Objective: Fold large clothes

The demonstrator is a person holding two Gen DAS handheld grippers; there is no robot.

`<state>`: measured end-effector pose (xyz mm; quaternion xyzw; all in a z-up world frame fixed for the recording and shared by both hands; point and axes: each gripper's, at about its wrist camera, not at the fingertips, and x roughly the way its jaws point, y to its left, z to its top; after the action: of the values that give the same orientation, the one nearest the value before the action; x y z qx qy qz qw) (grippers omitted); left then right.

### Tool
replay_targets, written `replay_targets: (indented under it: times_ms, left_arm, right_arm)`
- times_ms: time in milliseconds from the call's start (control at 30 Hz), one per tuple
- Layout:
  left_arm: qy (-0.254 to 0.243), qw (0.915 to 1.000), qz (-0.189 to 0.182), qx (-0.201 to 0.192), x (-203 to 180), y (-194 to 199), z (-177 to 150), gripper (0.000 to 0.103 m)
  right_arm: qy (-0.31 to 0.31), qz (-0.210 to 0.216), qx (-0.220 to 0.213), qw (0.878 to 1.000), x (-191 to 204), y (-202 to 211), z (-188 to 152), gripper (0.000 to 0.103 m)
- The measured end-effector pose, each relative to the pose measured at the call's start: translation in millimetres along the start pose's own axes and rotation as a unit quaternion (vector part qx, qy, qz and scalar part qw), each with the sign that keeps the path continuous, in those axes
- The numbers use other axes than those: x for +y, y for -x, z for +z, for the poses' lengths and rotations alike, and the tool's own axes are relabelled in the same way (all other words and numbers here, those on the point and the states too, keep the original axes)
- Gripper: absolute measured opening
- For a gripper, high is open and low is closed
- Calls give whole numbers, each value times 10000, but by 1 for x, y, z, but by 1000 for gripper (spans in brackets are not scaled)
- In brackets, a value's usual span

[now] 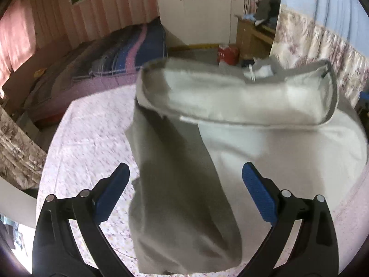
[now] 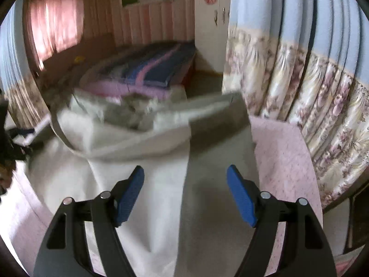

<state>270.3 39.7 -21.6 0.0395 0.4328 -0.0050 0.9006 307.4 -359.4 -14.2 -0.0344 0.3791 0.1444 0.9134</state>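
Both grippers empty. Left gripper (image 1: 185,194) jaws spread wide, right gripper (image 2: 185,192) likewise. Grey garment (image 1: 230,120) spread on pink sheet (image 1: 92,138), directly ahead and beneath both. Likely between folds; next: pinch edge, carry over.

Left gripper (image 1: 185,180): jaws spread wide, blue pads (image 1: 259,198) clear of any contact. Right gripper (image 2: 185,180): jaws likewise wide apart, pads (image 2: 130,196) gripping nothing, pointed forward and down.
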Motion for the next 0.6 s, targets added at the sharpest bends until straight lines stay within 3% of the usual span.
replay_targets:
  times_ms: [167,400,500,600]
  left_arm:
    - [89,9990,-64,444,5,-36,13,97]
    - [627,9938,-688,611,7,-79,53,97]
    - [931,9920,-570,639,11,-98,72,97]
    - [1105,9928,-246,382,20,-109,90,97]
  right_arm:
    - [104,-150,460,9988,4,-39,3,75]
    - [34,67,864,9962,11,-97,42,75]
    - [-227,263,784,9963,8,-117,59,75]
    - [-531,87,545,9971,-3,-132,74,75]
